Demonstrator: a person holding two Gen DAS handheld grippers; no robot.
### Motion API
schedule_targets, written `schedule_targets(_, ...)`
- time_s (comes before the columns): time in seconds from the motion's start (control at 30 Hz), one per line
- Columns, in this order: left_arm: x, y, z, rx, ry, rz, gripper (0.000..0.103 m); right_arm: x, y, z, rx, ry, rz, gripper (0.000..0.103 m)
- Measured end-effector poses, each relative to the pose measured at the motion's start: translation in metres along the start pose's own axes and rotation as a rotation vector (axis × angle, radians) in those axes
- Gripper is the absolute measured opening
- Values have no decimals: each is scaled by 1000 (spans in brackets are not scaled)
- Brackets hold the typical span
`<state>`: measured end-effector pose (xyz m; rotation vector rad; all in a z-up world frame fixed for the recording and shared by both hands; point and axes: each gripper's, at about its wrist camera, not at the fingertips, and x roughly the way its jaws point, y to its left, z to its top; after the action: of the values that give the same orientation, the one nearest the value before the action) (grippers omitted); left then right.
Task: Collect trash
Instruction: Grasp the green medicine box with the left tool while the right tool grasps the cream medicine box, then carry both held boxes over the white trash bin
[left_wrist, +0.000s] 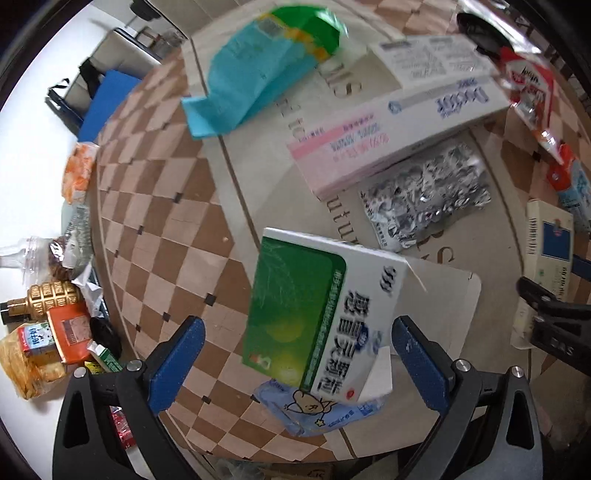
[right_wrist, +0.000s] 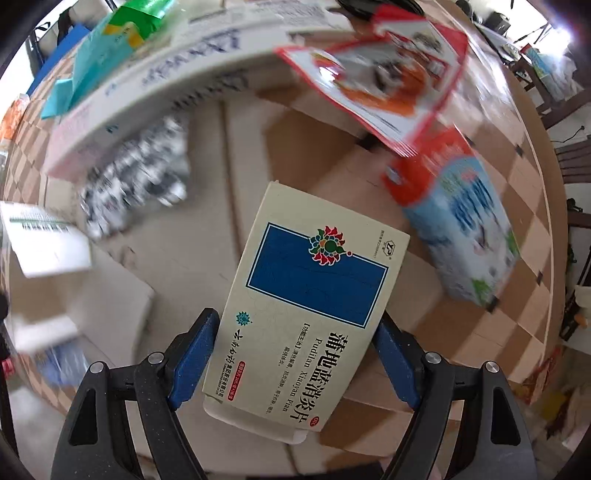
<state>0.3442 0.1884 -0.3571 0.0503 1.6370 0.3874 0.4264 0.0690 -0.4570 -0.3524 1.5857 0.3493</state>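
A green and white medicine box (left_wrist: 314, 314) lies on the round checkered table (left_wrist: 155, 221), partly over a light blue wrapper with a bear (left_wrist: 314, 410). My left gripper (left_wrist: 299, 354) points down over it, open; the box sits between the blue fingers (left_wrist: 184, 362) with a gap on its left side. In the right wrist view a cream box with a blue panel (right_wrist: 314, 306) stays sharp against a blurred table. My right gripper (right_wrist: 299, 339) is shut on it, a pad against each long edge. The same cream box (left_wrist: 550, 251) shows at the right of the left wrist view.
Also on the table are a long pink-white box (left_wrist: 399, 136), crumpled foil (left_wrist: 424, 195), a teal and green packet (left_wrist: 258, 74), a red packet (right_wrist: 388, 74) and a red-topped blue carton (right_wrist: 461, 214). Bottles, boxes and wrappers (left_wrist: 55, 325) crowd the white surface left of the table.
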Motion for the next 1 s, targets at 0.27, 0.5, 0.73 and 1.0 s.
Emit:
schedule_targets(0.27, 14, 6, 3, -35, 9, -114, 74, -3, -4, 0, -2, 12, -10, 85)
schedule_targets(0.5, -11, 9, -7, -62, -63, -99, 74, -6, -34, -38, 62, -20, 40, 83)
schedule_targets(0.73, -55, 14, -31, -139, -148, -147, 74, -53, -57, -59, 119, -111, 106, 83)
schedule_targets(1.0, -115, 1, -99, -241, -296, -260, 74, -122, -93, -119, 153, -224, 164, 83)
